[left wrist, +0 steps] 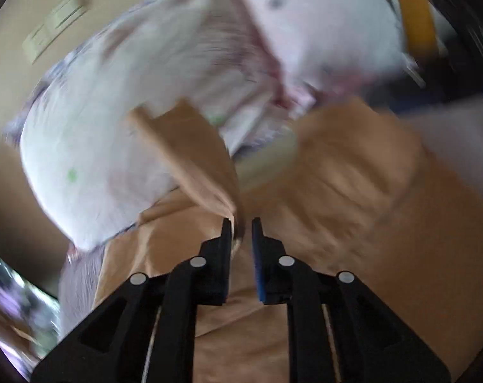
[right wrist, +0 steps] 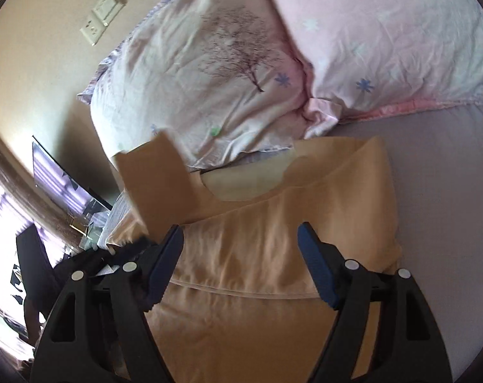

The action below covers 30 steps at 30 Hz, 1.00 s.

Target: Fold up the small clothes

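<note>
Through my left wrist camera nearly everything smears: the pillows (left wrist: 139, 121) at twelve o'clock lose their print, and the tan garment (left wrist: 353, 172) at three o'clock is streaked. Whether my left gripper (left wrist: 241, 223) actually pinches the cloth strip (left wrist: 190, 159), I cannot tell. In my right wrist view, my right gripper (right wrist: 239, 233) covers the garment's lower part, and its hem runs off the edge at six o'clock.
</note>
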Each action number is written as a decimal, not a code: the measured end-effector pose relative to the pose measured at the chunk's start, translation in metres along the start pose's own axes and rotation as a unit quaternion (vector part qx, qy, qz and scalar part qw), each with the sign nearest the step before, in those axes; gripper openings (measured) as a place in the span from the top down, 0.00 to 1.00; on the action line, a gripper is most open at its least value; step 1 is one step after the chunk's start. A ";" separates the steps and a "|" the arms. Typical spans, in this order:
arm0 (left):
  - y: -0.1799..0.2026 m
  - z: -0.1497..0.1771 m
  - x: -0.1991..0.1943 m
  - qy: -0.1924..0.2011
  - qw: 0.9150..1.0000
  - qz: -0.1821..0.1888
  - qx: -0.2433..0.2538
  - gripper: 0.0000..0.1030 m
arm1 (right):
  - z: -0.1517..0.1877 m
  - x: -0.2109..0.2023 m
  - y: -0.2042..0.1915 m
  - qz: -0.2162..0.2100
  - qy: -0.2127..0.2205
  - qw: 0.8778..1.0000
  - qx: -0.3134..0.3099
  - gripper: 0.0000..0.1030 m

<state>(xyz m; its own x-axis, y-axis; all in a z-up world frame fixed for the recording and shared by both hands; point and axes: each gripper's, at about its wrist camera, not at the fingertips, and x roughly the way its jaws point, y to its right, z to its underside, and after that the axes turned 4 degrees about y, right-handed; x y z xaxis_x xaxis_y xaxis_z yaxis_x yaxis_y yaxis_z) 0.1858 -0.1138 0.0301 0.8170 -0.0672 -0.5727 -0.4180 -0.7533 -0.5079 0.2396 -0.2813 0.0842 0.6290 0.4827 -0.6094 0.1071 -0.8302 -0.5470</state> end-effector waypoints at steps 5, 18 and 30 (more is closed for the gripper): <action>0.067 0.030 -0.024 0.032 0.994 -0.004 0.109 0.44 | 0.004 0.015 0.037 0.007 -0.047 0.998 0.045 0.37; -0.057 0.125 -0.049 -0.097 0.976 0.077 -0.177 0.30 | 0.007 0.082 0.013 0.061 -0.068 0.996 -0.018 0.94; -0.080 0.151 -0.060 -0.093 0.953 0.124 -0.260 0.30 | 0.047 -0.001 0.058 0.188 -0.010 0.982 0.032 0.91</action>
<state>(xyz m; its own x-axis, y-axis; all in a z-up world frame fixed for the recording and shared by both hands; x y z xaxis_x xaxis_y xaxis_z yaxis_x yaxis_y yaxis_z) 0.1102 0.0496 0.0085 0.6138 -0.2053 -0.7623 -0.2963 -0.9549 0.0186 0.2093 -0.3169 0.0257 0.6000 0.1504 -0.7858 -0.1792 -0.9320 -0.3152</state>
